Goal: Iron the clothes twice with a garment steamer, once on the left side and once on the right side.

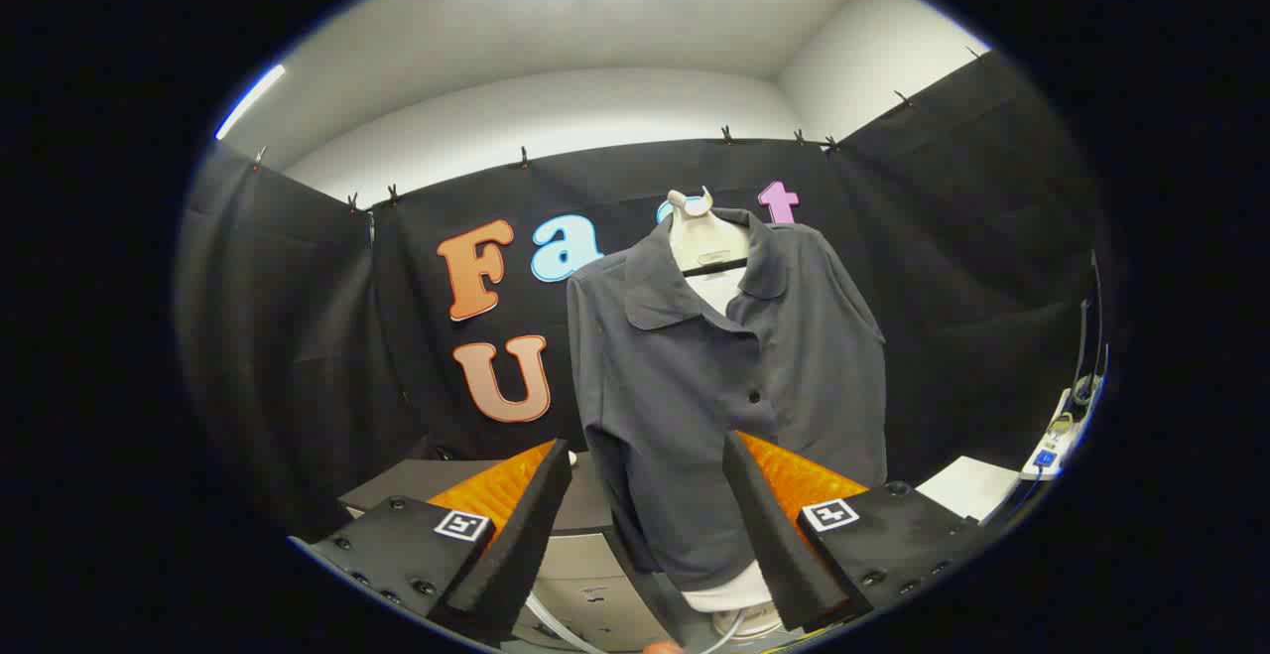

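- Tool stands wide apart at the fingers, with nothing gripped between them; no steamer head is held.
- Grey shirt hangs buttoned on a pale mannequin form, straight ahead of the tool and beyond the fingertips, apart from them.
- A hose-like pale tube runs below and between the fingers; whether it belongs to the garment steamer cannot be told.
- Desk lies beyond the left finger, beside the shirt.
- Judgement: neither the left pass nor the right pass appears started. Taking up the steamer comes first, so the whole task looks outstanding.
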{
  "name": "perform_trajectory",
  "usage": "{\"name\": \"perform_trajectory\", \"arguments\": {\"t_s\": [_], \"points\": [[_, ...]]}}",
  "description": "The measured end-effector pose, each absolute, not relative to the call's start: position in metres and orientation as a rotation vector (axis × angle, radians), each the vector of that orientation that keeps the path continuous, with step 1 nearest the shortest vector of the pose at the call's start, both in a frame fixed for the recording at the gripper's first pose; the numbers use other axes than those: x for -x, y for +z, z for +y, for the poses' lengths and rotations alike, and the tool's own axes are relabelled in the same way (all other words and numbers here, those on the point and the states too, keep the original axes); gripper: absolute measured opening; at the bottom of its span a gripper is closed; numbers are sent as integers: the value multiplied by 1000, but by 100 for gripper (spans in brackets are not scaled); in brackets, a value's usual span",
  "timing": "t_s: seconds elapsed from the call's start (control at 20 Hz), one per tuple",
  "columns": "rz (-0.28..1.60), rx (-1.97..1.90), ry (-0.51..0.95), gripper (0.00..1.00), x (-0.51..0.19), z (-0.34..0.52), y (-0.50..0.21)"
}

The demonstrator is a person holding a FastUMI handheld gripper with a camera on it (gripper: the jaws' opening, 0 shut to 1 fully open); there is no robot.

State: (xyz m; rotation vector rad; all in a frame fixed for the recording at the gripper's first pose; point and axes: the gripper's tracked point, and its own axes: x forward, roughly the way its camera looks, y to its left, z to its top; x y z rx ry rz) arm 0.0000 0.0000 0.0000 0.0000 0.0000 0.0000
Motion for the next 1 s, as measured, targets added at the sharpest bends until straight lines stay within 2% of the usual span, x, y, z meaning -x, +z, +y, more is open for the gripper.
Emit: {"name": "perform_trajectory", "arguments": {"t_s": [0.25, 1.0], "points": [[0, 88, -59, 98, -2, -14, 5], [40, 96, -36, 98, -9, 11, -8]]}}
